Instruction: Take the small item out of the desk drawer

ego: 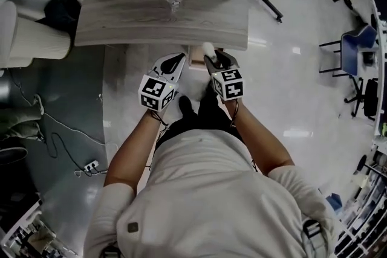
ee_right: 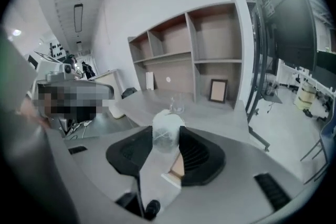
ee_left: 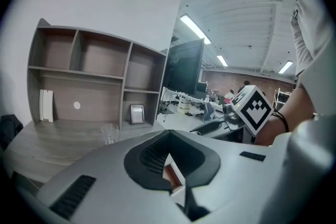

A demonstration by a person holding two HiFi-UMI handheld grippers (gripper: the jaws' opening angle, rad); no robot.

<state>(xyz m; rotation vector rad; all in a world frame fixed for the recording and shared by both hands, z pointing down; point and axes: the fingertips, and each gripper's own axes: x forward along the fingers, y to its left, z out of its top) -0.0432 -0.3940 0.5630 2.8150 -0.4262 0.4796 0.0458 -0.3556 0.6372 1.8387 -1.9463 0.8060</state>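
My right gripper [ego: 213, 57] is shut on a small white rounded item [ego: 207, 48], held just in front of the grey wooden desk [ego: 121, 30]. In the right gripper view the item [ee_right: 167, 128] sits pinched between the two ribbed black pads of the right gripper [ee_right: 167, 140]. Under the desk's front edge, between the two grippers, shows a tan piece of the drawer [ego: 196, 58]. My left gripper [ego: 176, 60] hangs beside it to the left, jaws together and holding nothing; the left gripper [ee_left: 168, 136] looks over the desk top toward the shelves.
A clear glass [ego: 175, 3] stands mid-desk. The shelf unit [ee_left: 79, 76] at the back holds a small frame [ee_left: 137, 114]. A black bag [ego: 62, 9] and white seat [ego: 30, 36] lie left, floor cables with a power strip [ego: 91, 166] lower left, and a blue chair [ego: 357, 45] right.
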